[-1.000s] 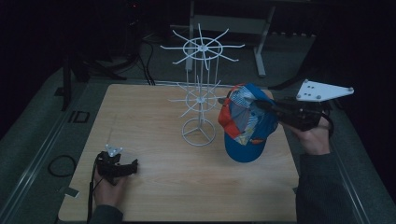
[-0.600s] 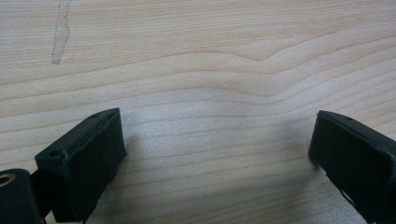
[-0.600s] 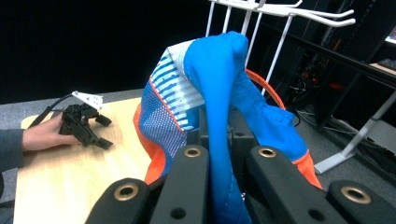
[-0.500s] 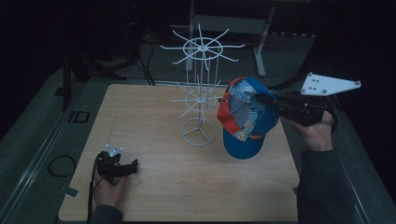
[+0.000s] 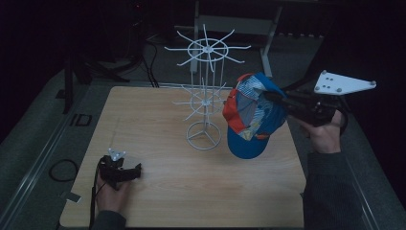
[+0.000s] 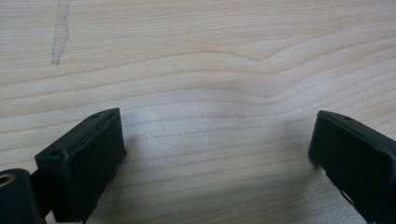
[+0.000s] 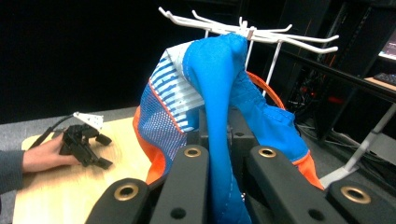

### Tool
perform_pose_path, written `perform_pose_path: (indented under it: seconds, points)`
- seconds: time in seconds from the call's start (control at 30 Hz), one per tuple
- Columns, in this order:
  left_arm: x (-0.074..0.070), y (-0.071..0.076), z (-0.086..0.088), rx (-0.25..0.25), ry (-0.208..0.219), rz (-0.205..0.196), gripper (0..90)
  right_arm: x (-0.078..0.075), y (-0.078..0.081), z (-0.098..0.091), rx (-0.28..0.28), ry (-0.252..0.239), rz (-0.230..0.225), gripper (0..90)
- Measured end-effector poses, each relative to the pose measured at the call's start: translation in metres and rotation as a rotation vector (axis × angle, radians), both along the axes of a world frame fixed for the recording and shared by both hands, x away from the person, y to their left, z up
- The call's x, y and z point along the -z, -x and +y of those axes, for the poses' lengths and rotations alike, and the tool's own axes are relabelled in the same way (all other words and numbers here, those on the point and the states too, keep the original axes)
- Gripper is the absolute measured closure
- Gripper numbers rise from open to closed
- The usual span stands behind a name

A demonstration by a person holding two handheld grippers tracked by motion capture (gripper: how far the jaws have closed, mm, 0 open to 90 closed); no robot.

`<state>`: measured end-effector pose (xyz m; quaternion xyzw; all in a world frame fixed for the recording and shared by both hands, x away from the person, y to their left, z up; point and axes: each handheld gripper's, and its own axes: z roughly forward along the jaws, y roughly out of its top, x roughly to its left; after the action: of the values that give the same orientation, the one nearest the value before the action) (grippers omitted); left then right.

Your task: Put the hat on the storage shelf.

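Observation:
A blue, orange and white cap (image 5: 251,120) hangs above the table's right side, just right of a white wire rack (image 5: 206,96). My right gripper (image 5: 269,97) comes in level from the right and is shut on the cap's fabric. In the right gripper view the blue cloth (image 7: 219,74) is pinched between the black jaws of that gripper (image 7: 218,135), with the rack's upper hooks (image 7: 261,35) right behind it. My left gripper (image 5: 136,170) rests on the table near the front left corner, held by a hand. Its jaws stand wide apart over bare wood (image 6: 217,154).
The wooden table (image 5: 158,120) has bare room to the left of and in front of the rack's ring base (image 5: 203,135). Dark floor, cables and a grey metal frame (image 5: 230,24) lie beyond the far edge.
The right gripper has lifted the cap slightly up and to the right. The left gripper has stayed where it was.

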<state>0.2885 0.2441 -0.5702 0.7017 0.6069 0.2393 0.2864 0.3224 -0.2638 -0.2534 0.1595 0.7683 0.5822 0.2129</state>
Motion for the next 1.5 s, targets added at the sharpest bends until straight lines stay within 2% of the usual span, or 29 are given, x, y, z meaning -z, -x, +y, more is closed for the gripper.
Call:
perform_pose_path:
  seconds: [0.9, 1.17, 1.33, 1.37, 1.47, 1.5]
  points:
    - [0.0, 0.0, 0.0, 0.002, -0.001, 0.001, 4.0, -0.019, -0.002, 0.005, -0.016, -0.077, -0.041, 88.8]
    - [0.0, 0.0, 0.0, 0.003, 0.0, 0.0, 4.0, -0.021, -0.012, 0.014, -0.019, -0.093, -0.036, 88.8]
    - [0.0, 0.0, 0.0, 0.003, 0.0, 0.0, 4.0, -0.018, -0.019, 0.019, -0.019, -0.096, -0.033, 88.8]
    - [0.0, 0.0, 0.0, 0.004, -0.001, 0.001, 4.0, -0.016, -0.024, 0.023, -0.022, -0.093, -0.021, 88.9]
    - [0.0, 0.0, 0.0, 0.005, -0.001, 0.002, 4.0, -0.013, -0.027, 0.028, -0.019, -0.068, -0.007, 88.8]
    - [0.0, 0.0, 0.0, 0.005, -0.001, 0.002, 4.0, -0.009, -0.03, 0.031, -0.009, -0.032, 0.007, 88.6]
